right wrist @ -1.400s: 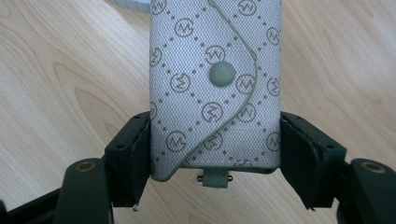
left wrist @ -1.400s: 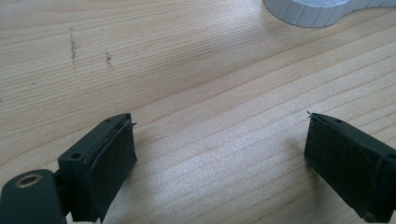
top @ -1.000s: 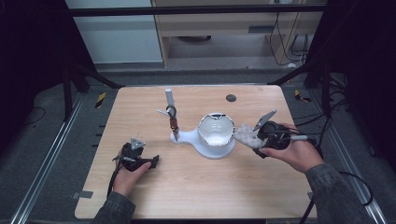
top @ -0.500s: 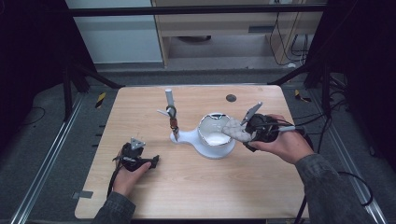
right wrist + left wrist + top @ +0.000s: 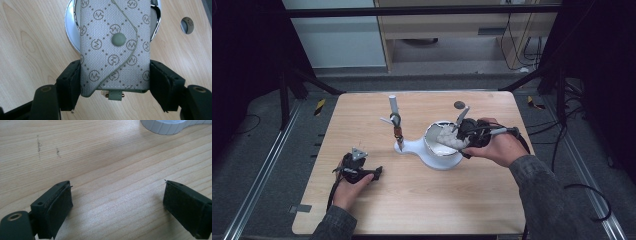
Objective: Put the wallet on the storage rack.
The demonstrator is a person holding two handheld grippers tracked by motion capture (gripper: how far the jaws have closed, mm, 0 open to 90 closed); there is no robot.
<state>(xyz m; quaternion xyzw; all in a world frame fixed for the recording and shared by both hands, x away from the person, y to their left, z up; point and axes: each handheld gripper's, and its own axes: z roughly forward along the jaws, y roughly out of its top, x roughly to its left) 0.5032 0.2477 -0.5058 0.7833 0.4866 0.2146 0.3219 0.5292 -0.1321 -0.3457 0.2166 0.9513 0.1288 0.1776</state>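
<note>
Your right hand-held gripper [image 5: 115, 85] is clamped on a small fabric key pouch [image 5: 115, 47], grey woven cloth printed with a repeating monogram, with a curved flap closed by a round snap. The jaws press on its two long edges near the lower end, where a little metal ring peeks out below the hem. In the high view the pouch [image 5: 448, 137] hangs right over the white dish [image 5: 439, 159], just above its chrome-edged bowl.

The pouch looks light and soft: the cloth will give under the pads, and it may sag or twist if you hold it only by a corner. The weave should offer good friction, so slipping seems unlikely. Your present hold across the width, below the snap, looks like the sensible place; keep off the flap, which could pop open under pressure.

The dish runs on as a white base toward a slim upright post [image 5: 394, 109] standing on the side away from your right hand, with a small clip part-way up it. Beyond the dish, near the far edge of the bench [image 5: 422, 205], lies a dark round spot [image 5: 459, 105].

Your left hand-held gripper [image 5: 357, 169] rests on the bench well apart from the dish, on the post's side, its jaws spread wide with nothing between them.

Compared with a second ago, your right hand has carried the pouch from beside the dish to over its bowl; your left hand has not shifted.
</note>
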